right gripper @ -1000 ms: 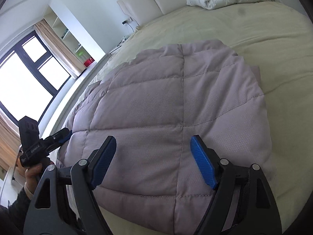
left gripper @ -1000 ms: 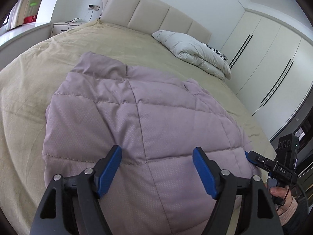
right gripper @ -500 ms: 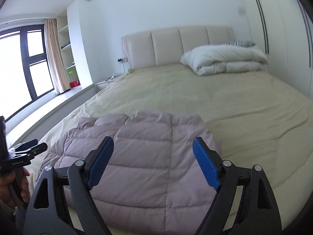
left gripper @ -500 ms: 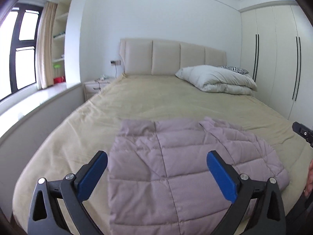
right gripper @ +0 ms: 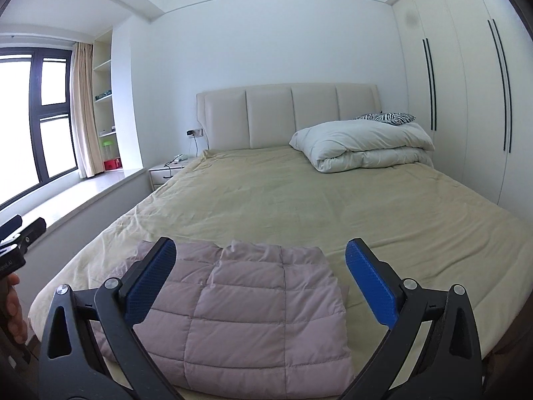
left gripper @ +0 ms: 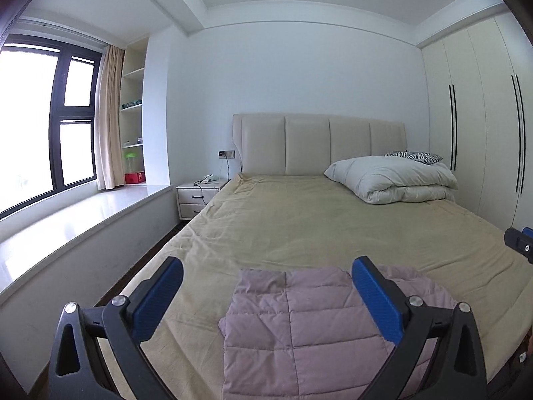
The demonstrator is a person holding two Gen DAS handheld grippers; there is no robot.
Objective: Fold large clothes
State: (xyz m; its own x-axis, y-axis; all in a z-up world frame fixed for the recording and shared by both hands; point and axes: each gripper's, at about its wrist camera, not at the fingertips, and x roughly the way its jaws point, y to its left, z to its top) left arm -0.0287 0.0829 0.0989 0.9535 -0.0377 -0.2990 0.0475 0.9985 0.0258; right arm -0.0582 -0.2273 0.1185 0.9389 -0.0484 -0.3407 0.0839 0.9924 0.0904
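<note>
Ahead of both my tongs stretches a bed (left gripper: 299, 226) under a tan sheet, padded headboard (left gripper: 319, 145) at the far end, a folded white duvet (left gripper: 393, 180) ahead to the right, wardrobe doors (right gripper: 466, 100) beyond it, a window (left gripper: 43, 123) off left. Only the left view shows the nightstand drawers (left gripper: 196, 200); only the right view shows my hand (right gripper: 13, 306) at its left edge. The mauve quilted jacket (right gripper: 240, 303) lies folded flat on the near end of the bed, just below the left tongs (left gripper: 266, 300) and right tongs (right gripper: 260, 283), both spread wide, holding nothing.
</note>
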